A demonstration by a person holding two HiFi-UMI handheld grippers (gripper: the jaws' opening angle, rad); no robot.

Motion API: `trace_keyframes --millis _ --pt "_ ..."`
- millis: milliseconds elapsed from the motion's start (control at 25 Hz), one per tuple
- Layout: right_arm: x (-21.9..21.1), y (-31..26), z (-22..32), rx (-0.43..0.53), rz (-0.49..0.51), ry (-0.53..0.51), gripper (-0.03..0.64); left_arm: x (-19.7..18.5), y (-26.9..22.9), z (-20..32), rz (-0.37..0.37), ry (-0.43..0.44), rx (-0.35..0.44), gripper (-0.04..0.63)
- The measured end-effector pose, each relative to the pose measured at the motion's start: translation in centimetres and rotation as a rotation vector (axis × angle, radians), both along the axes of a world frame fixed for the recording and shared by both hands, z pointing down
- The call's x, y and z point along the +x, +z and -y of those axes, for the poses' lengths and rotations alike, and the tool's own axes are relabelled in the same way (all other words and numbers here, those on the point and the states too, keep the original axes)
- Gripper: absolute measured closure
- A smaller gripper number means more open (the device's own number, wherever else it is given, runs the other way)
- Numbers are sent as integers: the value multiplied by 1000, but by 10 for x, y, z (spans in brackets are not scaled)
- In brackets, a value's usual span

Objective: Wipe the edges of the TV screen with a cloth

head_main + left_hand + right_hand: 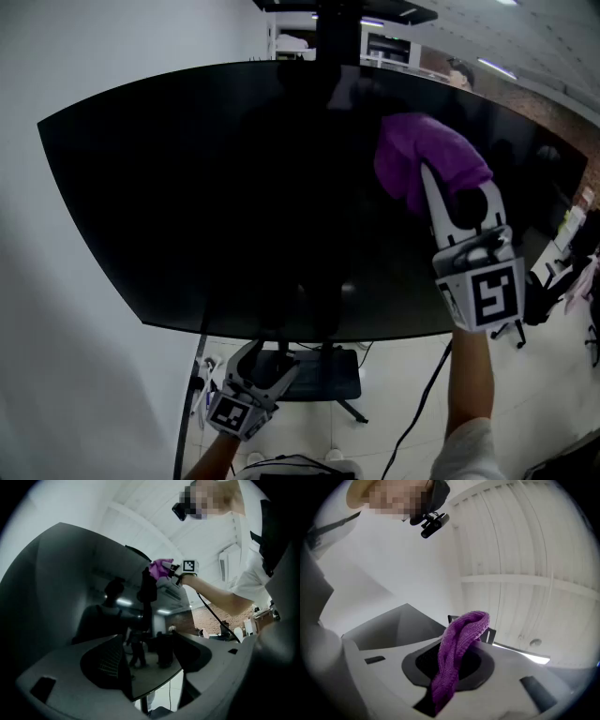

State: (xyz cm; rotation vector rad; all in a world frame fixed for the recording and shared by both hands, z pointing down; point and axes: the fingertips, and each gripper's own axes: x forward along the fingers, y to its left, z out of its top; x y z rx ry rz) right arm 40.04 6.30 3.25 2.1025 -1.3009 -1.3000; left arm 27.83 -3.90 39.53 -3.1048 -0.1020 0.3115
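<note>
A large black TV screen fills the head view, its surface dark and reflective. My right gripper is raised in front of the screen's upper right part and is shut on a purple knitted cloth, which bunches against the glass. In the right gripper view the cloth hangs out from between the jaws of that gripper. My left gripper hangs low, below the screen's bottom edge, open and holding nothing. The left gripper view looks up along the screen to the cloth.
A white wall lies close to the TV's left side. Under the screen stands the TV stand's dark base, with cables trailing over the light floor. Office chairs stand at the right.
</note>
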Motion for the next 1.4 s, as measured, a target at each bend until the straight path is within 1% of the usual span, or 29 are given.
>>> trace_keyframes --millis 120,280,360,440,560,720,800,880,960,1120,1200,1320,1400 --pt "-13 -49 24 -11 -81 38 548 -8 0 -6 -2 7 0 270" --pt "-24 -90 69 -68 -178 148 548 -22 -2 -3 -18 -20 -8 270" --pt "-25 -103 93 -100 -186 150 548 -27 -2 0 -19 -36 -18 270" --pt "-23 -110 108 -132 -173 138 548 -29 -1 1 -10 -41 -24 270" --pt "-13 -111 108 -170 -146 176 546 -29 -1 0 -6 -34 -16 270" --pt "7 -104 84 -192 -115 249 543 -25 9 -3 0 -21 19 270" --pt "19 -100 65 -186 -84 267 538 -19 9 -16 5 13 20 270" --pt "33 -99 42 -168 -40 277 538 -9 19 -26 -1 42 49 270" --pt "52 -99 17 -158 -13 305 538 5 20 -45 -3 82 59 270" --pt "105 -95 -42 -151 14 413 538 40 19 -92 18 191 29 270" --pt "129 -94 -73 -135 40 466 537 49 14 -114 28 249 9 270" --pt "165 -94 -117 -122 113 521 535 55 18 -140 51 315 -15 270" --pt "182 -96 -144 -136 148 572 535 64 31 -151 62 336 -12 270"
